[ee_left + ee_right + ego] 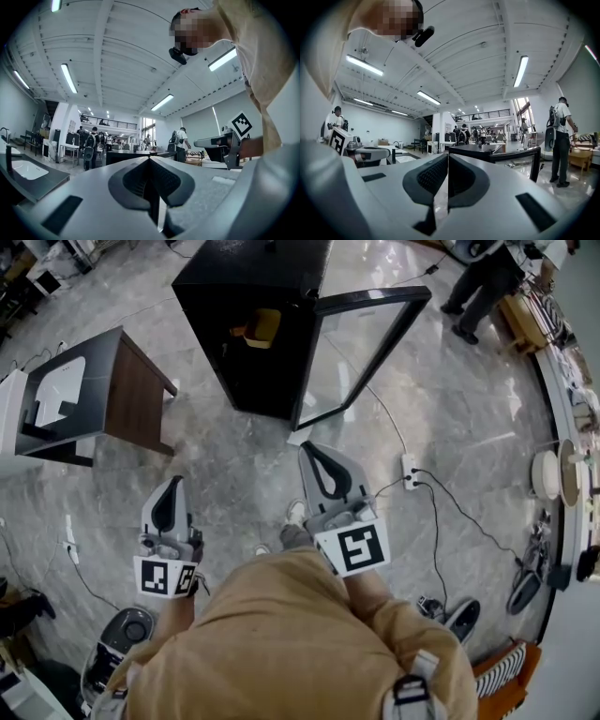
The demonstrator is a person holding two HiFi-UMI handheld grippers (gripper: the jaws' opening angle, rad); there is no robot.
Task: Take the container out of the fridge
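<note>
**Container still inside the fridge, both grippers shut and empty**

Nearest to the head camera is the person's tan cloth shirt [300, 643], and the two hand-held tools reach out from under it. The left gripper [174, 486], made of grey plastic with black ribbed pads and a marker cube at its back, has its jaws pressed together. Nothing is between them. The right gripper [309, 452] is of the same make, and its jaws also meet with nothing between them. Both point level, toward the fridge.

In front of the tips there is only the grey polished stone floor [234, 465]. A white power strip [410, 468] with black cables lies just to the right of the right gripper.

Further ahead stands the small black box-shaped fridge [248, 277]. Its black-framed glass door [361, 348] is swung open toward the right. Inside the dark opening sits the yellow container [264, 326]; its exact shape is too small to tell.

I judge the task to be at an early stage. The door is already open, but the container is untouched. What is left is to come close, open a pair of jaws, take hold of the container and draw it out.

The container lies well apart from both grippers. It is ahead and slightly left of the right gripper, and ahead and to the right of the left one.
</note>
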